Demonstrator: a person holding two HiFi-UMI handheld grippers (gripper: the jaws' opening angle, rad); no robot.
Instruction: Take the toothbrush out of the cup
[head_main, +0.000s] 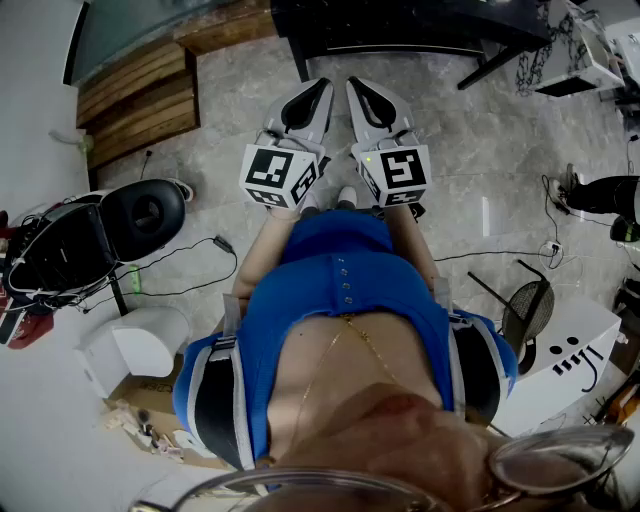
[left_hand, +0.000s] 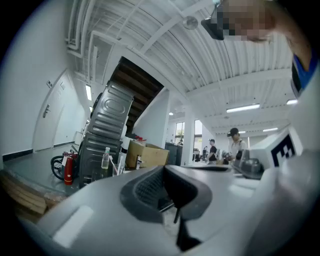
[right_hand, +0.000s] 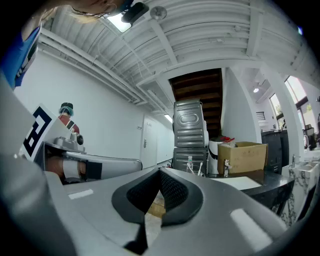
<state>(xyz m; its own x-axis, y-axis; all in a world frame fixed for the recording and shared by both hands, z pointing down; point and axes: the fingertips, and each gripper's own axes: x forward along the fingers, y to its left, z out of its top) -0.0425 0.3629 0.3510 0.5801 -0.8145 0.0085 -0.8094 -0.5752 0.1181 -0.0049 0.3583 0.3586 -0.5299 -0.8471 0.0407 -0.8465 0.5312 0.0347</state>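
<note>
1. In the head view the left gripper (head_main: 308, 100) and the right gripper (head_main: 375, 100) are held side by side at the upper middle of the frame. They are just beside each other and point away from the person's blue top (head_main: 340, 290), above a grey marbled floor (head_main: 480, 130).
2. In the left gripper view the left gripper (left_hand: 167, 170) has its jaws closed on each other, with nothing between them.
3. In the right gripper view the right gripper (right_hand: 159, 175) is the same: its ribbed pads (right_hand: 172, 190) meet at the tips and hold nothing.
4. The toothbrush (right_hand: 199, 169) is small and far off, just right of centre in the right gripper view. It seems to stand slanted in a clear cup (right_hand: 198, 172) on a dark tabletop (right_hand: 270, 182), well apart from both grippers.
5. A small clear bottle (right_hand: 190, 163) stands just left of the cup, and a cardboard box (right_hand: 242, 152) stands to its right.
6. A tall ribbed metal cabinet (right_hand: 189, 132) rises behind them.
7. In the left gripper view the same group shows at middle left, with a red fire extinguisher (left_hand: 67, 167) further left.
</note>
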